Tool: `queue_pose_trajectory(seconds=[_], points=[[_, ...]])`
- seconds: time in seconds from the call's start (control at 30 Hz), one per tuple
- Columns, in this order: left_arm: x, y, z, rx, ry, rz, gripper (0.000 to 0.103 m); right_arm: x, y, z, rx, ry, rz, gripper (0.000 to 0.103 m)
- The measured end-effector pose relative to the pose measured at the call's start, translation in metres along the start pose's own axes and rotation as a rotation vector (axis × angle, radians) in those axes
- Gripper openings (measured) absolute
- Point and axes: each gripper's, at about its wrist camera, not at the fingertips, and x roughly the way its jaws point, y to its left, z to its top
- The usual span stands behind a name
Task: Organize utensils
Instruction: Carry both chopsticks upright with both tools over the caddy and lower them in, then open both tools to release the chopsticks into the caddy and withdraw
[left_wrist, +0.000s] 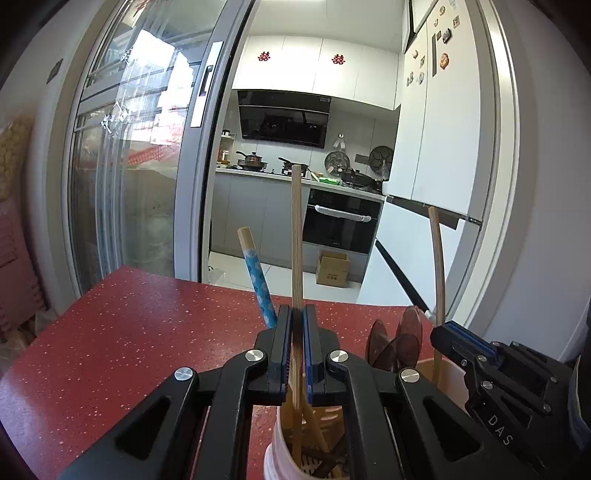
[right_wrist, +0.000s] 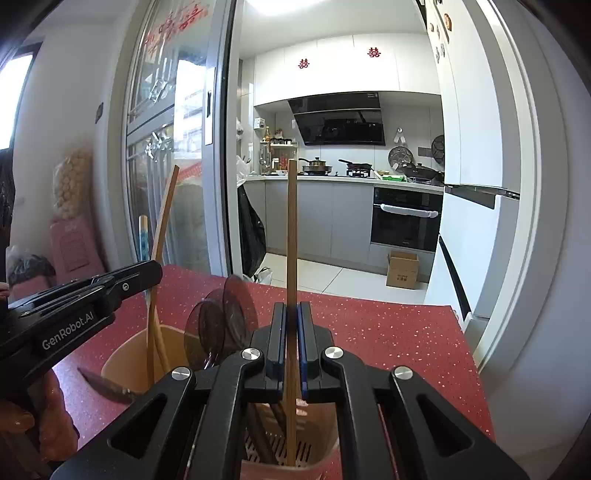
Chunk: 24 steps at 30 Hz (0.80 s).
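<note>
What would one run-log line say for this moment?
left gripper: shut on chopstick | right gripper: shut on chopstick | both over holder

A utensil holder (right_wrist: 122, 354) stands on the tabletop (right_wrist: 388, 332), chopsticks (right_wrist: 291, 236) and spoons (right_wrist: 236, 314) upright inside; behind it, a kitchen doorway and oven (right_wrist: 406, 218).

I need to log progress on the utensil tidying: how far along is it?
Mostly done, it seems. Dark spoons, a blue-patterned chopstick and other sticks already stand in the holder. In hand: the left gripper and right gripper each have jaws shut on a wooden chopstick, upright over the holder. Left: release both. No loose utensils show on the red table.
</note>
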Motion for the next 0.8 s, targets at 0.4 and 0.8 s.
queue_pose_trajectory(seconds=[0.4, 0.8], points=[[-0.024, -0.002, -0.010, 0.034, 0.049, 0.055, 0.035, -0.002, 0.001, -0.008, 0.005, 0.090, 0.043, 0.007], [-0.061, 0.019, -0.016, -0.043, 0.123, 0.105, 0.035, -0.024, -0.012, 0.001, 0.105, 0.129, 0.075, 0.042]])
